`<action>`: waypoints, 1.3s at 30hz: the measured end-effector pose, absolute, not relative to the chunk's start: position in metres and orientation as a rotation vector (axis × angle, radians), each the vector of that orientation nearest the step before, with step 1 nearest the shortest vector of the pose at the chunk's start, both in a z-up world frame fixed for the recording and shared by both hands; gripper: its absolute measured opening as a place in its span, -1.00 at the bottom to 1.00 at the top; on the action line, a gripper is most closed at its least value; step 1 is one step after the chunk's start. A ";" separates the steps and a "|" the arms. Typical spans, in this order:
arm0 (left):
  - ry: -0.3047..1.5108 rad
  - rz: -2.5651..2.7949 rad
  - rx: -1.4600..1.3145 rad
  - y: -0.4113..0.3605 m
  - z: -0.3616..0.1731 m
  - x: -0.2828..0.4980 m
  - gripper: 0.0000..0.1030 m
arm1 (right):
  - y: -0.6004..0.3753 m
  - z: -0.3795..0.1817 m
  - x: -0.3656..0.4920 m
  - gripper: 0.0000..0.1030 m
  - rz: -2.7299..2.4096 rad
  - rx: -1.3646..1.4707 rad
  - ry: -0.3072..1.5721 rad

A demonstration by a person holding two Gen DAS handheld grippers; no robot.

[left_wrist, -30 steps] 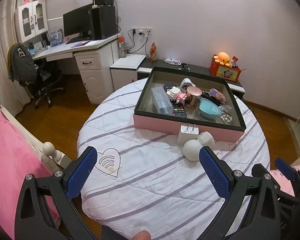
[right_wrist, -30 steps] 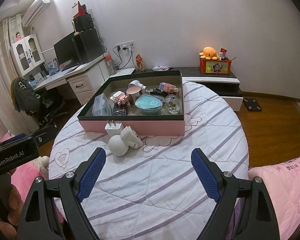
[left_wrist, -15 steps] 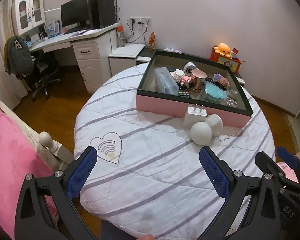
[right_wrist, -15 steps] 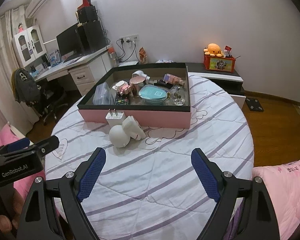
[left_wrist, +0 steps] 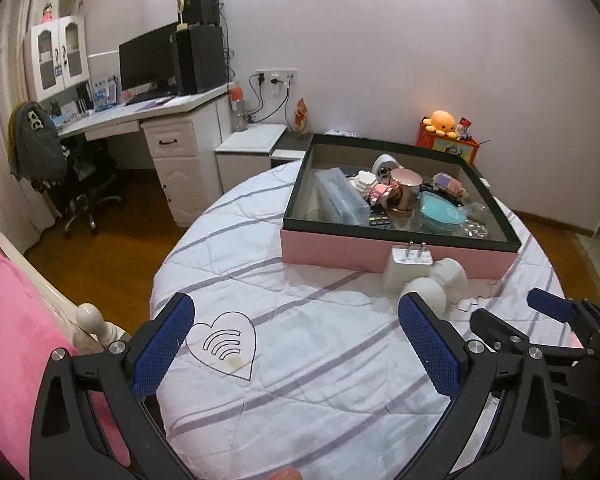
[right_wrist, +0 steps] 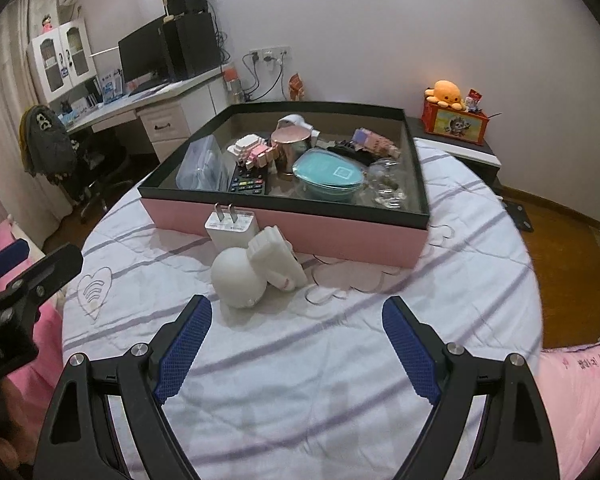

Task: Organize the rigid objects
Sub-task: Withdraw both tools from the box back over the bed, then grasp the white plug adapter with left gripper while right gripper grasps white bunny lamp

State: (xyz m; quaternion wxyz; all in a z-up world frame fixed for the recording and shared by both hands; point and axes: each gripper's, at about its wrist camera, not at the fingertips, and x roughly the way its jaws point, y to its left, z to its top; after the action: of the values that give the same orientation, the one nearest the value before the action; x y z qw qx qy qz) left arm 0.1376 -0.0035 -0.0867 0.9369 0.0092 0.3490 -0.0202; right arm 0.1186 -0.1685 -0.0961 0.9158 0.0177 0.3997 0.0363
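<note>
A pink box with a black rim (right_wrist: 284, 224) (left_wrist: 380, 246) sits on the round table and holds a copper cup (right_wrist: 290, 142), a teal case (right_wrist: 328, 172), a remote (right_wrist: 246, 182) and several small items. In front of it on the quilt lie a white plug adapter (right_wrist: 230, 232) (left_wrist: 406, 262), a white ball (right_wrist: 238, 276) (left_wrist: 426, 290) and a white ribbed piece (right_wrist: 274, 260). My right gripper (right_wrist: 296, 342) is open just short of the ball, nothing between its fingers. My left gripper (left_wrist: 296, 350) is open over bare quilt near a heart patch (left_wrist: 224, 344).
The striped white quilt (right_wrist: 300, 360) covers the round table. Pink bedding (left_wrist: 8, 320) lies at the left, and more at the right (right_wrist: 572, 380). A desk with a monitor (left_wrist: 148, 62) and a chair (left_wrist: 44, 152) stand behind, a low cabinet with an orange plush (right_wrist: 446, 90) by the wall.
Both grippers have come lower and closer to the table. The white ball, adapter and box now look larger in the right wrist view. Jaws stay wide on both.
</note>
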 end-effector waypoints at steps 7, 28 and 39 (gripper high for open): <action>0.777 -0.028 0.005 0.005 -0.111 0.164 1.00 | -0.154 -0.116 0.156 0.72 0.098 -0.004 0.868; 0.871 -0.050 0.003 -0.006 -0.141 0.196 0.99 | -0.163 -0.139 0.175 0.50 0.182 0.019 0.889; 0.859 -0.163 0.018 -0.053 -0.136 0.212 0.99 | -0.211 -0.120 0.160 0.50 0.097 0.065 0.850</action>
State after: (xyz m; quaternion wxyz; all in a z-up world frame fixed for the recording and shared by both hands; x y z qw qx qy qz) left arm 0.2118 -0.0530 -0.1357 0.9059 0.0089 0.4160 -0.0789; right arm 0.1599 -0.2106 -0.1202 0.9094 0.0315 0.4119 0.0471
